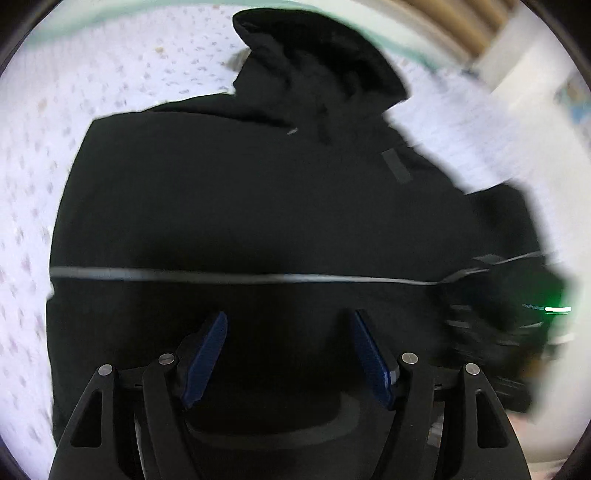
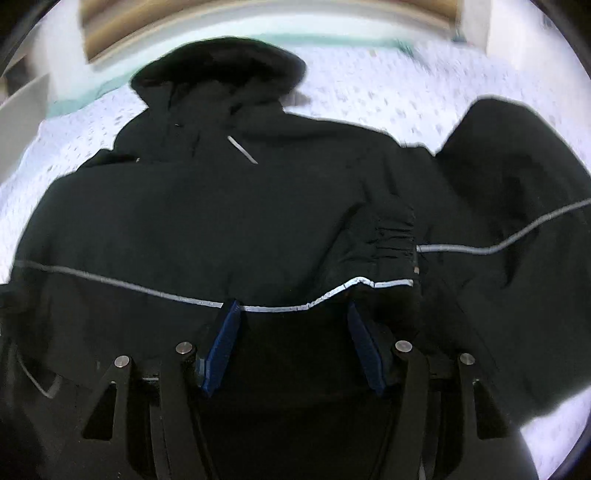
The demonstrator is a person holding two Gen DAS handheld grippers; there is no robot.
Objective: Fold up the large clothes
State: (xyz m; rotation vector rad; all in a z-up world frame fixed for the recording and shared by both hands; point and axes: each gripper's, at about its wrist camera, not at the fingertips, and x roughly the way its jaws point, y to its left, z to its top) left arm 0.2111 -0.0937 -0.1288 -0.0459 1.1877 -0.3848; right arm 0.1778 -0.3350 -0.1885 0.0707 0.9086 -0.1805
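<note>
A large black hooded jacket point(image 1: 229, 192) lies spread on a white patterned bed sheet point(image 1: 110, 74), hood point(image 1: 317, 59) at the far end. A thin grey reflective stripe point(image 1: 221, 275) runs across its body. My left gripper point(image 1: 290, 321) is open and empty just above the jacket's lower part. The right gripper point(image 1: 517, 314) shows blurred at the right of the left wrist view. In the right wrist view the jacket point(image 2: 221, 221) fills the frame, one sleeve cuff point(image 2: 393, 236) folded onto the body and the other sleeve point(image 2: 517, 177) out to the right. My right gripper point(image 2: 293, 308) is open above the stripe point(image 2: 280, 307).
The bed sheet point(image 2: 369, 96) surrounds the jacket. A green edge point(image 2: 92, 96) and a wooden headboard point(image 2: 258, 11) lie beyond the hood. White furniture point(image 1: 524, 74) stands at the far right in the left wrist view.
</note>
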